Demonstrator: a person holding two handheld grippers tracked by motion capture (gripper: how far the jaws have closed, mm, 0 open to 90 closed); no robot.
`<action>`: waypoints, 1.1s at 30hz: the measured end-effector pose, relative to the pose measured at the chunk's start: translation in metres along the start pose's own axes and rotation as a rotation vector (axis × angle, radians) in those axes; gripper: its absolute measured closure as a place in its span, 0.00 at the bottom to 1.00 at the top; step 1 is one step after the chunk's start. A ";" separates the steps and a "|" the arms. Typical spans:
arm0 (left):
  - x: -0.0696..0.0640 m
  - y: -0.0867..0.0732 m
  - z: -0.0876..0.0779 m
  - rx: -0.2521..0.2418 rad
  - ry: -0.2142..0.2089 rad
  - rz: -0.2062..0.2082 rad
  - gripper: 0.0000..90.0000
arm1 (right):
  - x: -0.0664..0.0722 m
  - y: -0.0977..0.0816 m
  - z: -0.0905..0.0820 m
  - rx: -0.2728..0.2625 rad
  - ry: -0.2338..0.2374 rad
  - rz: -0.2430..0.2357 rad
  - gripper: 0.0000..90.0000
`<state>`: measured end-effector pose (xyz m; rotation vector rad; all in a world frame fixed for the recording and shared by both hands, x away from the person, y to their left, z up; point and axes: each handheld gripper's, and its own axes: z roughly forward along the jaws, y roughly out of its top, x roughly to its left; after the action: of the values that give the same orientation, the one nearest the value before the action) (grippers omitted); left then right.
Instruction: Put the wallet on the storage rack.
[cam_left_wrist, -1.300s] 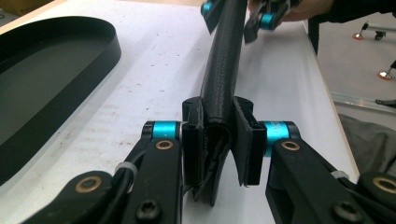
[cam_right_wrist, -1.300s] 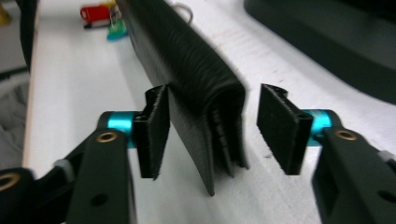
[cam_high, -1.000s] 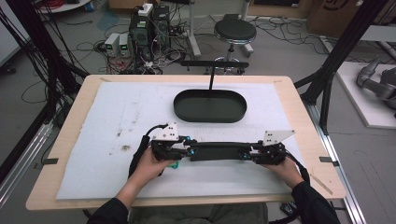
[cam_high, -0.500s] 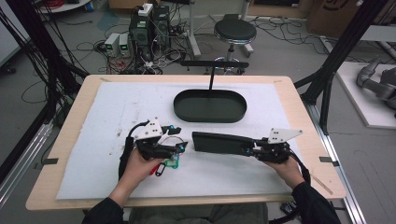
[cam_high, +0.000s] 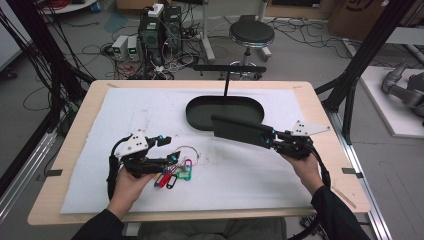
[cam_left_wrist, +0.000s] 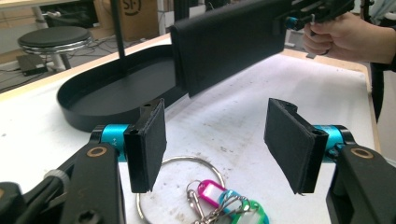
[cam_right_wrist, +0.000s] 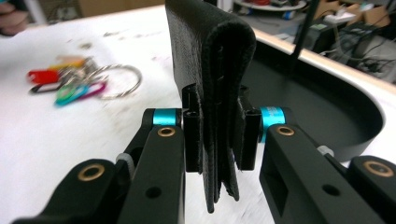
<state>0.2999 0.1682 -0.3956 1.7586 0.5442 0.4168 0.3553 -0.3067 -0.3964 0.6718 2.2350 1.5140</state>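
A black leather pouch (cam_high: 242, 131) is held aloft over the middle of the table (cam_high: 320, 112), clamped at one end in the right gripper (cam_high: 276, 141), whose jaws are clenched tight on the folded leather. In the right gripper view the pouch (cam_right_wrist: 210, 88) is seen pinched edge-on between the two pads, its free end pointing away toward the oval black tray (cam_high: 200, 107) that stands near the table's far edge. In the high view the pouch's far end overlaps the tray's near rim. The left gripper (cam_high: 171, 148) is seen near the table's near-left corner with its jaws released; they have just been opening, and nothing is pressed between them. A bunch of keys with coloured tags (cam_high: 175, 172) lies on the white mat (cam_high: 280, 180) just beneath and in front of those open jaws; in the left gripper view the ring and tags (cam_left_wrist: 219, 198) are seen low between the two pads (cam_left_wrist: 289, 140), untouched.

The step in hand is judged to be the parting of pouch and keys, with the pouch being carried off by the right hand alone. What is called for next is probably a lowering of the pouch into the tray, or a closing of the left jaws on the key ring; which comes first cannot be told.
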 end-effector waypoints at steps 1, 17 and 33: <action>0.000 -0.001 -0.001 -0.004 0.004 -0.001 0.43 | -0.001 0.002 0.002 -0.008 -0.006 0.005 0.87; -0.003 -0.003 0.000 -0.011 0.005 0.021 0.42 | -0.032 0.037 0.060 -0.044 -0.059 0.036 0.87; -0.002 -0.004 -0.003 -0.019 0.008 0.017 0.42 | -0.061 0.020 0.114 -0.005 -0.102 0.118 0.87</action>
<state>0.2963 0.1704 -0.3993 1.7447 0.5298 0.4391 0.4703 -0.2486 -0.4168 0.8727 2.1489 1.5036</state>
